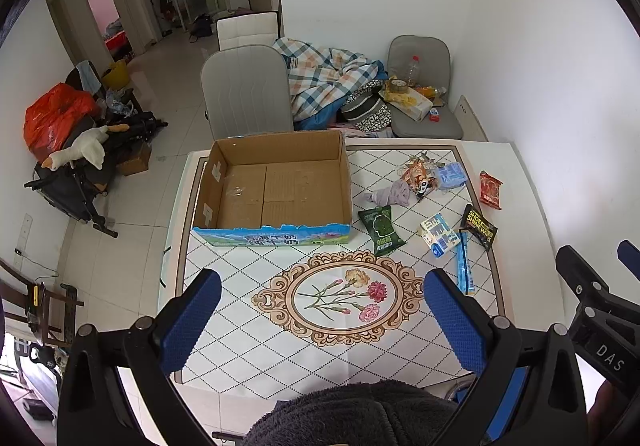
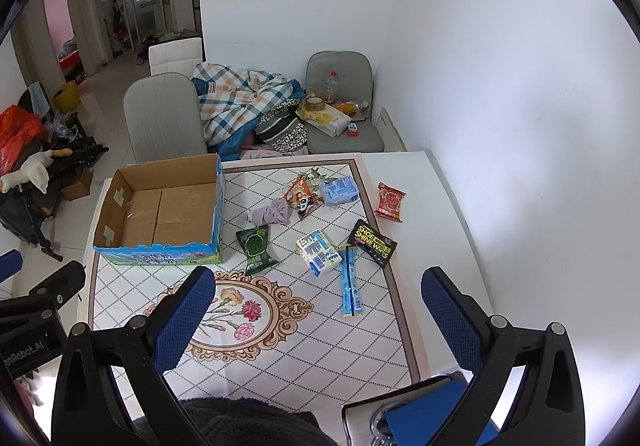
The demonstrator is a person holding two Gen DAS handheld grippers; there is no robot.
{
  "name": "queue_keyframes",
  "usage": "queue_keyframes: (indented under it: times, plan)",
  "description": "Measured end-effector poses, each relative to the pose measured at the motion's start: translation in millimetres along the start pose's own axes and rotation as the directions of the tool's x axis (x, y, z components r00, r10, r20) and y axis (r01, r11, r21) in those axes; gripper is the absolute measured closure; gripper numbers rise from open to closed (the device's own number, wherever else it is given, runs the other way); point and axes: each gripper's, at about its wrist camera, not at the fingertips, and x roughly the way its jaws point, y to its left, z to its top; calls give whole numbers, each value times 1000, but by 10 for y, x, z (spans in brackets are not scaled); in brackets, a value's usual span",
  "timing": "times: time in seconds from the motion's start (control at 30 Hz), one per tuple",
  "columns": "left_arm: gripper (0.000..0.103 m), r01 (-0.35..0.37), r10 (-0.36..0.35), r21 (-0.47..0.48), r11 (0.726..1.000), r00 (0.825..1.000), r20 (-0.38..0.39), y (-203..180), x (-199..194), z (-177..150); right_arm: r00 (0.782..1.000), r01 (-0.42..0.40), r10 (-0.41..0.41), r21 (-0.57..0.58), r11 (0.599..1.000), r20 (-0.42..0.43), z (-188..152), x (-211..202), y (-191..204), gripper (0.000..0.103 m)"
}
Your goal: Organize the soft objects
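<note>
The table [image 2: 436, 205] filled most of what I could see, its right edge running close along the white wall [image 2: 520, 85], so I judged there was little room to swing in from that side and far more from the near edge, where the flower medallion [image 1: 340, 296] lay bare. The cardboard box [image 1: 276, 185] sat open and empty at the far left of the tabletop, presumably parked there as the bin for the sorting, and nothing stood between it and the clutter. The soft goods were strewn to its right, well apart from the box: a lilac cloth [image 2: 272, 214] crumpled nearest it, then a green packet [image 2: 256, 248], a white and blue pack [image 2: 319, 250], a black wipes sachet [image 2: 372, 242], a red packet [image 2: 389, 201] nearest the wall, and a long blue stick pack [image 2: 351, 288] closest to me. I held the left gripper [image 1: 320, 326] and the right gripper [image 2: 318, 324] above the near edge, both spread wide and carrying nothing.
</note>
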Motion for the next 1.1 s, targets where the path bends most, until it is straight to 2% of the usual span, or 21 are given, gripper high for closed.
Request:
queue_keyframes:
  times: [0.47,0.6,0.8,0.93,1.1]
  plan:
    - [0,8,-8,3,1000,1000,-2,2,72,-84,1000,-7,7,15,1000,-23,-88,70,-39,0]
    - [0,22,-21,17,1000,999,-36,-129,347,75,998,-7,10,56,998,-64,-85,291,-209,0]
    - [0,48,-42,44,998,991,-129,-439,1018,330,985,13,10,130,991,-170,-46,964,-655,0]
    - [0,80,-62,67,995,967,-245,-734,1726,434,971,14,16,121,993,-240,-18,1524,-894,0]
    - [0,101,-87,13,995,910,-406,-974,2667,356,935,-67,89,76,995,-343,28,2516,-1011,0]
